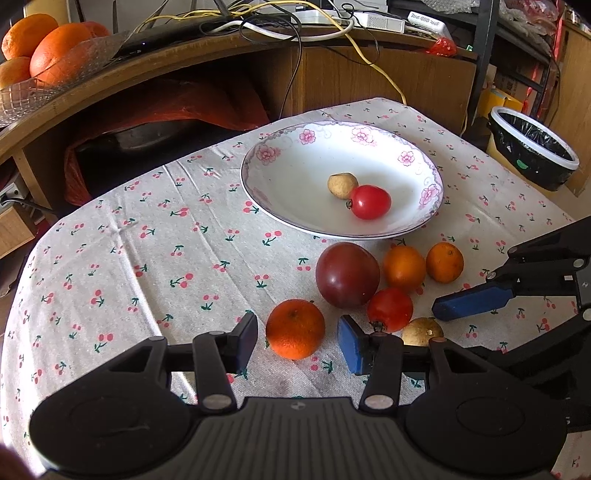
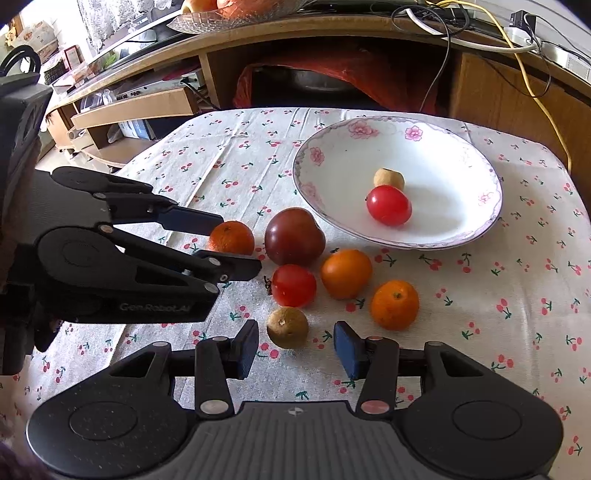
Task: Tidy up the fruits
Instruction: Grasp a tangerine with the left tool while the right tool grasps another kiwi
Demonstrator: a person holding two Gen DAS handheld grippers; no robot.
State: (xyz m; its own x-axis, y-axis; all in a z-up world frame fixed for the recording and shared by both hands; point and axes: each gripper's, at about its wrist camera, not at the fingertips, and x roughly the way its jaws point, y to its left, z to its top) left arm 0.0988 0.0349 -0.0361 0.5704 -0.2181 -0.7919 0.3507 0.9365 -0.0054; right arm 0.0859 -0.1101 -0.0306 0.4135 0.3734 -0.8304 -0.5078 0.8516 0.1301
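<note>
A white flowered plate [image 1: 413, 221] [image 2: 461, 229] holds a red tomato [image 1: 370, 202] [image 2: 389, 205] and a small brown fruit [image 1: 342, 185] [image 2: 388, 178]. In front of it lie a dark purple tomato [image 1: 347, 275] [image 2: 294, 236], a red tomato [image 1: 390, 309] [image 2: 294, 285], three oranges [image 1: 295, 329] [image 1: 403, 267] [image 1: 444, 262] and a brown fruit [image 1: 422, 331] [image 2: 287, 327]. My left gripper [image 1: 297, 341] is open around the nearest orange [image 2: 232, 237]. My right gripper [image 2: 295, 349] is open just before the brown fruit.
The table carries a cherry-print cloth [image 1: 147, 258]. A glass bowl of oranges [image 1: 44, 55] stands on a wooden shelf behind. Cables [image 1: 295, 29] lie on the shelf. A lined bin [image 1: 532, 147] stands at the table's right.
</note>
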